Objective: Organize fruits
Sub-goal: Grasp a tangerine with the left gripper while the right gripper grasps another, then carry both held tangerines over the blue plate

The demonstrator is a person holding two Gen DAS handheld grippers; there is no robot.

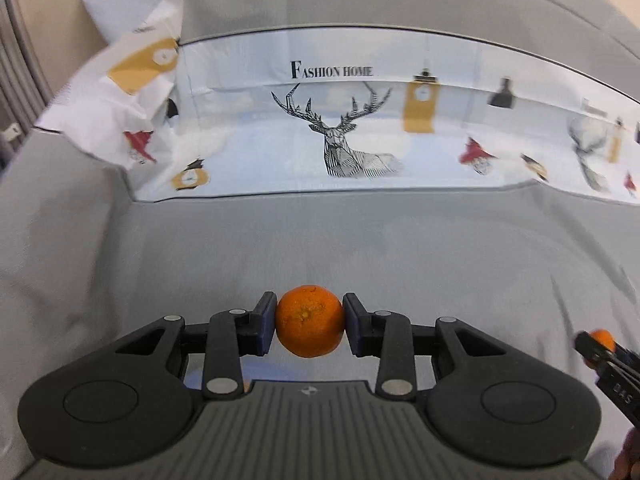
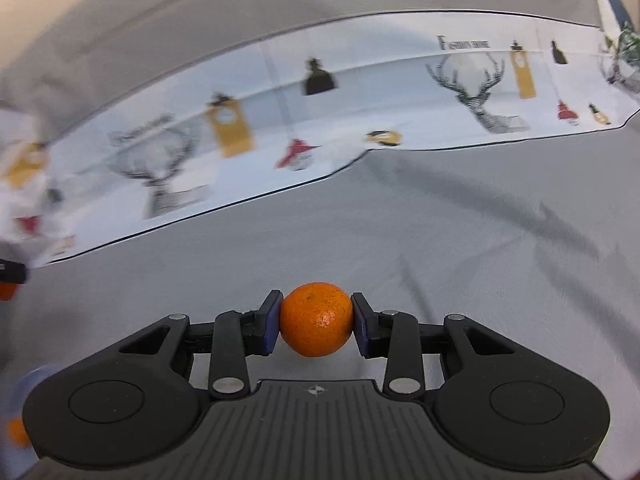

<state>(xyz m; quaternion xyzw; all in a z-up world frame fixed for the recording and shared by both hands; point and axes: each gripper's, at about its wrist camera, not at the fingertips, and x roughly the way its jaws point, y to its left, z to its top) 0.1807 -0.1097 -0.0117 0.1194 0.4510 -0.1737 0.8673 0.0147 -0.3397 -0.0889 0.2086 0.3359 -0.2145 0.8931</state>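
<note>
In the left wrist view a small orange (image 1: 310,321) sits pinched between the blue pads of my left gripper (image 1: 310,326), lifted above the grey cloth. At that view's right edge the right gripper (image 1: 600,354) shows with a second orange (image 1: 603,338) in its tips. The right wrist view has that second orange (image 2: 316,319) clamped between the blue pads of my right gripper (image 2: 316,322), also off the cloth. Another orange (image 2: 18,432) peeks out at the bottom left, beside a blurred pale round shape.
A grey cloth (image 1: 360,240) covers the surface. Behind it lies a white printed sheet (image 1: 340,120) with deer and clock motifs, its left corner (image 1: 132,64) crumpled upward. The same sheet (image 2: 280,120) crosses the right wrist view. A dark object (image 2: 10,272) is at that view's left edge.
</note>
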